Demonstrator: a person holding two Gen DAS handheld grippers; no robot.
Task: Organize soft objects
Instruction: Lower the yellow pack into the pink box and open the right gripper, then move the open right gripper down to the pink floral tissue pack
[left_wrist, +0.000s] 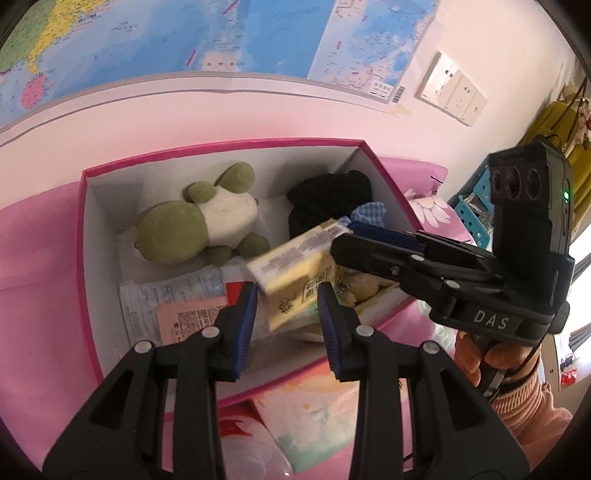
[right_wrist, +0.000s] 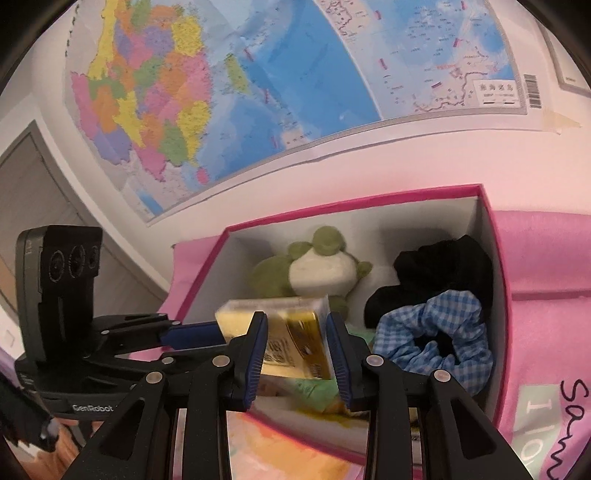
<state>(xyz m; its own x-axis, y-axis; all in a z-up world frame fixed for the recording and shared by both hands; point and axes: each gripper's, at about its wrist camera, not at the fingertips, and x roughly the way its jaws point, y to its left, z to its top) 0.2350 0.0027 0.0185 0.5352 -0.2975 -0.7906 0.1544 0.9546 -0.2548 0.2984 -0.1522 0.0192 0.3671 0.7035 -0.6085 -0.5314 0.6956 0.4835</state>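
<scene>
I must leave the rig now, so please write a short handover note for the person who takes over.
The left gripper and the right gripper are each shut on one end of the yellow plastic-wrapped pack, held over the pink-rimmed cardboard box.
In the box: green-and-white plush frog, black cloth, blue gingham scrunchie.
Done: those three are inside.
Left: lower the pack in, release.

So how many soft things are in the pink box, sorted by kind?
Plush frog: 1
Scrunchies, black and blue gingham: 2
Yellow tissue pack, held over the pink box: 1
Flat packets: 2, more may be hidden
Total: 6
</scene>
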